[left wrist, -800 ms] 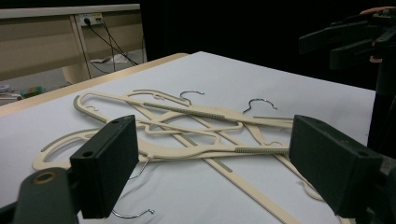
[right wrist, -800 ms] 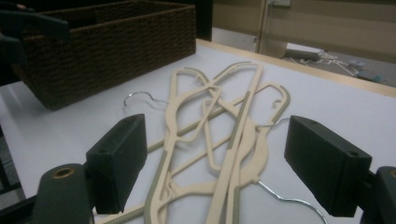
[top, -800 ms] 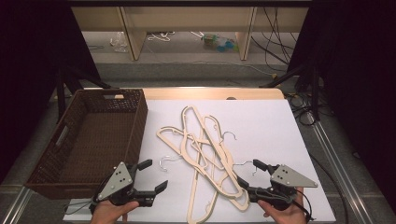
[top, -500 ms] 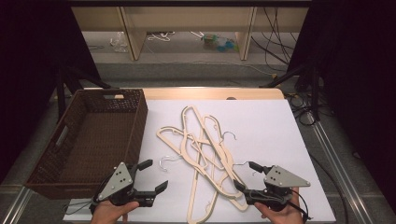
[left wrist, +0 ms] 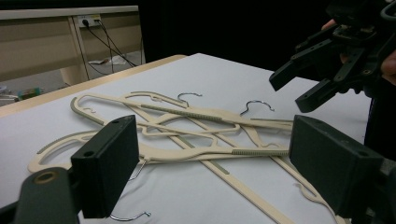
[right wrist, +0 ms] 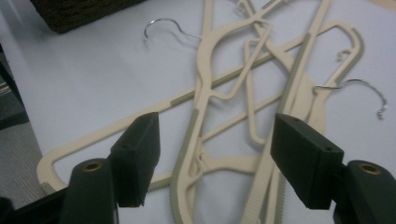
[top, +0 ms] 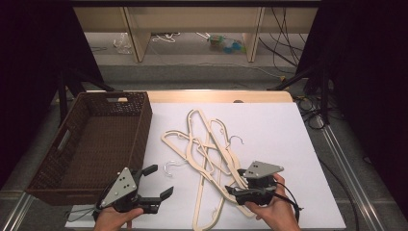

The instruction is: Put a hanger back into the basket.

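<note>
Several cream plastic hangers (top: pixel 202 144) with metal hooks lie crossed in a heap on the white table sheet (top: pixel 274 130). My right gripper (top: pixel 233 180) hovers over the heap's near end, open, and its jaws straddle hanger arms (right wrist: pixel 224 65) without touching them. In the right gripper view the gripper (right wrist: pixel 215 140) looks down on those arms. My left gripper (top: pixel 161 180) stands open near the front edge, left of the heap, with nothing between its jaws. The left gripper view looks level along that gripper (left wrist: pixel 210 140) at the hangers (left wrist: pixel 187 126) and at the right gripper (left wrist: pixel 287 93) beyond.
A brown wicker basket (top: pixel 144 130), with nothing inside, stands at the left of the sheet; its corner (right wrist: pixel 79 11) is in the right gripper view. One loose hook (top: pixel 173 166) lies between basket and heap. Behind the wooden table edge (top: pixel 216 96) are a shelf and floor cables.
My right gripper has moved left, from beside the heap to over its near end. The left gripper has stayed where it was.
</note>
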`<state>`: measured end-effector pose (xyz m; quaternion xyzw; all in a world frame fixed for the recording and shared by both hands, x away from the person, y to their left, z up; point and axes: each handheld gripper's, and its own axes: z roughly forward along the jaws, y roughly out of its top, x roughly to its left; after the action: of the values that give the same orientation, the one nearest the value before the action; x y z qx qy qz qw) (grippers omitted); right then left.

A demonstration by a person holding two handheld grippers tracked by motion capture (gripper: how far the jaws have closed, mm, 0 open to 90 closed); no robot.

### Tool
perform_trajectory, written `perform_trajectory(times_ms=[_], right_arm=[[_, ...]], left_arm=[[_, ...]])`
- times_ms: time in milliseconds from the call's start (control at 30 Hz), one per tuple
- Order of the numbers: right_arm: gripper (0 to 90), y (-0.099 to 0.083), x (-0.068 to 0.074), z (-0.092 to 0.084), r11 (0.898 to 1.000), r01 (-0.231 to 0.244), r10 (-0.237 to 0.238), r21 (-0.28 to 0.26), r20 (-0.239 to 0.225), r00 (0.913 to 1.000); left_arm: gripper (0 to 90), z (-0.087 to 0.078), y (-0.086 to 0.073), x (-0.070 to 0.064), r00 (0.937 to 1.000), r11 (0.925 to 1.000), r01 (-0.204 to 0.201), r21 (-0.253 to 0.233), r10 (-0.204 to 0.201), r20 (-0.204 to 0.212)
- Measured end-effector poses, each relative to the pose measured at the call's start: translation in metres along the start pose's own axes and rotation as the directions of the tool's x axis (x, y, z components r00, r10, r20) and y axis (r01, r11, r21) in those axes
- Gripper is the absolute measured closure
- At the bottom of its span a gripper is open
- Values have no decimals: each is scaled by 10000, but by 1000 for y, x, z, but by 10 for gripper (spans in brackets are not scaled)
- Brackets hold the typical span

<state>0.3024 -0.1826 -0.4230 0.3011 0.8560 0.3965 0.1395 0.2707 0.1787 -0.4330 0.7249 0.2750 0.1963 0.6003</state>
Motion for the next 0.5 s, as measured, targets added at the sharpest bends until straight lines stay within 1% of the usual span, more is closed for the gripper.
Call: perform_trajectory(times_ms=[33,67,100,167,200,233,267,300,333,367,400,433,467,500], right_arm=[[349,0,0,0,10000,0,0,0,0,10000],[366,4,0,6,9996,56,-50,269,-236,9997],[366,4,0,6,9996,56,-50,269,-236,9997],[383,7,1,14,9977,-167,197,654,-447,9988],[389,7,1,17,9969,-286,323,728,-506,9982],[405,8,0,20,9953,-390,449,889,-647,9969],[421,8,0,25,9949,-465,528,892,-703,9961],[431,9,-2,28,9918,-410,508,1211,-792,9956],[437,10,-2,31,9918,-367,466,1228,-790,9958],[445,11,-3,35,9888,-440,571,1426,-892,9944],[477,14,-3,41,9862,-467,642,1587,-1071,9922],[477,14,-3,41,9862,-467,642,1587,-1071,9922],[498,18,-1,49,9804,-502,718,1903,-1086,9915],[498,18,-1,49,9804,-502,718,1903,-1086,9915]], left_arm=[[162,0,0,0,10000,10000,23,0,-23,8],[162,0,0,0,10000,10000,26,-10,-26,21],[162,0,0,0,10000,10000,23,-3,-23,16],[162,0,0,0,10000,10000,-32,34,32,5],[162,0,0,1,9999,9999,-157,50,157,27],[162,0,0,1,9999,9999,-138,54,138,15],[163,0,0,1,9999,9998,-168,72,168,7],[162,0,0,1,9998,9998,-175,82,175,6],[163,0,0,1,9998,9998,-185,89,185,14],[163,0,0,1,9998,9998,-200,99,200,26],[163,1,0,1,9996,9996,-268,109,268,24],[163,0,0,1,9997,9996,-261,112,261,21],[163,0,0,1,9998,9997,-210,110,210,23],[163,0,0,1,9999,9998,-172,109,171,18]])
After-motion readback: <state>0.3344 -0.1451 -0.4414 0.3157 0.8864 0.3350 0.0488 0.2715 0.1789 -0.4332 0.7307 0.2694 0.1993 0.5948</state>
